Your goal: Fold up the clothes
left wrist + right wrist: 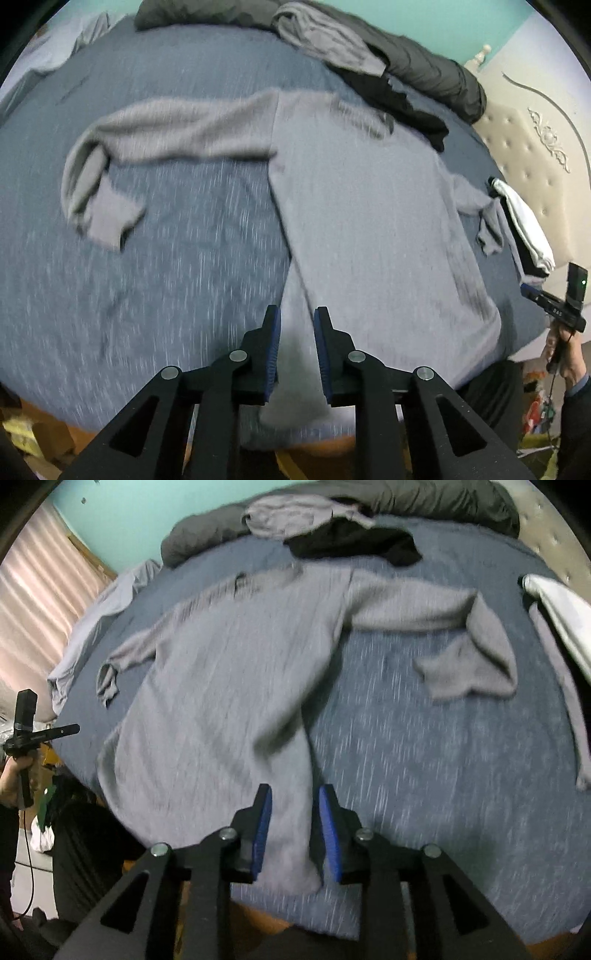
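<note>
Beyond our grey sweater (pixel 354 206), spread flat on the blue bedsheet (pixel 177 280), lie a dark blanket (pixel 428 70) and black garment (pixel 399 103); folded white clothes (pixel 524 225) sit near the headboard. Everything is motion-blurred. Our left gripper (pixel 297 325) and right gripper (pixel 295 805) tilt downward, jaws slightly parted, straddling the hem without pinching.

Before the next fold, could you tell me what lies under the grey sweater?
The grey sweater lies flat on the blue bedsheet, which shows all around it. Whatever sits beneath the sweater's body is covered and cannot be seen.
</note>
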### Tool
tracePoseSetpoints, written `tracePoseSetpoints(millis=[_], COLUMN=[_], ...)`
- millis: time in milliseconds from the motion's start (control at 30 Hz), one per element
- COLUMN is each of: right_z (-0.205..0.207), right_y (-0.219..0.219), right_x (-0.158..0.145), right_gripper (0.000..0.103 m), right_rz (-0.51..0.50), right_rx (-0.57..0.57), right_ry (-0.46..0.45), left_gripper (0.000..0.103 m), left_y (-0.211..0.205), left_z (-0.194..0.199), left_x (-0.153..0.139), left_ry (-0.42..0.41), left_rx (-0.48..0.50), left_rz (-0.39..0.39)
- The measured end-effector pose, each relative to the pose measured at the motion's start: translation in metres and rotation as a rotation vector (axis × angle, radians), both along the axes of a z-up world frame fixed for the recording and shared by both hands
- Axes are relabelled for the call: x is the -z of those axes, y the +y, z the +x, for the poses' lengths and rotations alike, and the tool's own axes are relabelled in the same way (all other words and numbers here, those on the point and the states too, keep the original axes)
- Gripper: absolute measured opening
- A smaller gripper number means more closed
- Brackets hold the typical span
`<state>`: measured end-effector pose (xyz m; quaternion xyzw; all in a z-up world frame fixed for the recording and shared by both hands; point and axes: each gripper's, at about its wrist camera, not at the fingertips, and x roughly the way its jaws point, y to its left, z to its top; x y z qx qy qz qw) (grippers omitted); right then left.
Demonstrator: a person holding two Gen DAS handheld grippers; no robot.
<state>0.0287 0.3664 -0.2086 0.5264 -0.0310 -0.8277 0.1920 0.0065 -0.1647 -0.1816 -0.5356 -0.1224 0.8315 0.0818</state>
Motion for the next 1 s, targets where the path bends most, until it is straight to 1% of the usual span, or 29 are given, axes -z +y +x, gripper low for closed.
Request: tracePoseSetpoints(millis=[100, 133, 200, 333, 467, 533, 700, 767, 833, 1000], right_z=[-0.018, -0.024, -0.037, -0.066, -0.091, -0.106, -0.143, -0.157, -0.171, -0.213], right_y=[-0.011, -0.016, -0.026, -0.05, -0.067, -0.075, -0.089, -0.093, -0.095, -0.099], right_x=[-0.013, -0.017, -0.023, -0.024, -0.022, -0.02, -0.012, -0.008, -0.004, 0.011], right_gripper=[0.033, 0.04, 0.049, 0.049, 0.049, 0.049, 0.049, 0.049, 0.049, 0.049], right_rz=[0.052, 0.064, 0.086, 0.127, 0.15, 0.153, 0.164, 0.171, 0.172, 0.187], right_rx=[-0.005, -0.011, -0.025, -0.073, -0.091, -0.099, -0.095, -0.088, -0.078, -0.065], right_ry=[0.076, 0.096, 0.132, 0.157, 0.162, 0.162, 0.16, 0.159, 0.158, 0.151], left_gripper=[0.022, 0.023, 0.024, 0.028, 0.032, 0.035, 0.036, 0.038, 0.043, 0.045], left_y=[0.007, 0.01, 0.014, 0.026, 0.038, 0.043, 0.049, 0.052, 0.055, 0.063], left_z=[-0.025, -0.034, -0.052, -0.088, -0.121, -0.138, -0.18, -0.197, -0.213, -0.251], left_x=[-0.014, -0.019, -0.025, -0.03, -0.029, -0.025, -0.011, -0.005, 0.002, 0.021], left_ry=[0.056, 0.073, 0.096, 0.132, 0.155, 0.152, 0.145, 0.141, 0.137, 0.125], left_rx=[0.015, 0.022, 0.035, 0.061, 0.082, 0.086, 0.089, 0.091, 0.094, 0.103], left_rz=[-0.035, -0.052, -0.071, -0.095, -0.11, -0.114, -0.123, -0.127, -0.13, -0.13])
